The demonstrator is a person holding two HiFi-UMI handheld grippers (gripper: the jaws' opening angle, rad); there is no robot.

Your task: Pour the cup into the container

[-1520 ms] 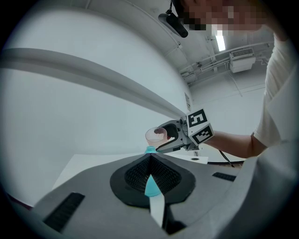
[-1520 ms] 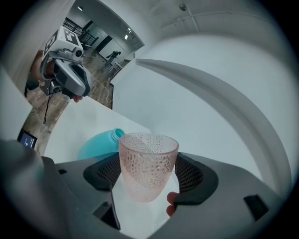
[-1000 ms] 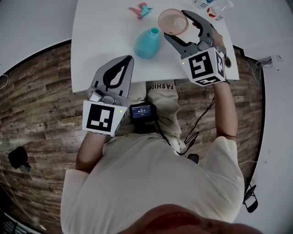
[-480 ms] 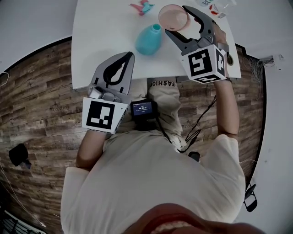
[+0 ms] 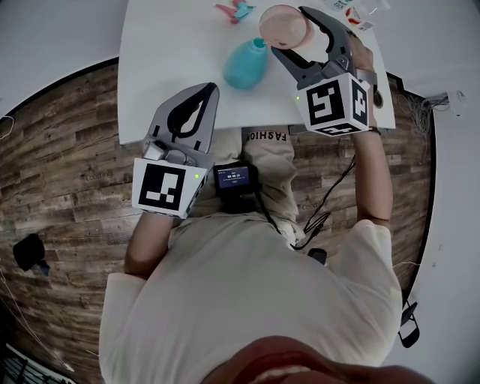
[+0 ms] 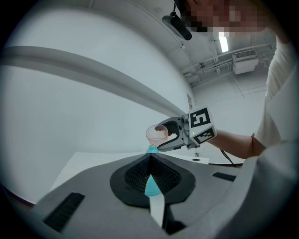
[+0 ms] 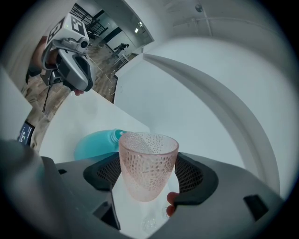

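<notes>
A pink dimpled transparent cup [image 5: 283,26] is clamped between the jaws of my right gripper [image 5: 289,31], at the far right part of the white table [image 5: 165,60]. In the right gripper view the cup [image 7: 148,163] stands upright between the pads of that gripper [image 7: 149,184]. The teal narrow-necked container [image 5: 246,64] lies just left of and nearer than the cup, also visible behind it [image 7: 98,142]. My left gripper [image 5: 211,90] hovers at the table's near edge, shut and empty, its tips [image 6: 150,156] pointing at the container [image 6: 152,149] and the cup [image 6: 156,134].
A small pink and teal object [image 5: 234,10] lies at the table's far side. Small packets [image 5: 351,11] sit at the far right corner. A small screen device [image 5: 232,178] sits on the person's lap below the table edge. Wooden floor surrounds the table.
My right gripper has shifted slightly farther away with the cup in it, and the cup's rim now shows close beside the container's mouth. The left gripper has barely moved.
</notes>
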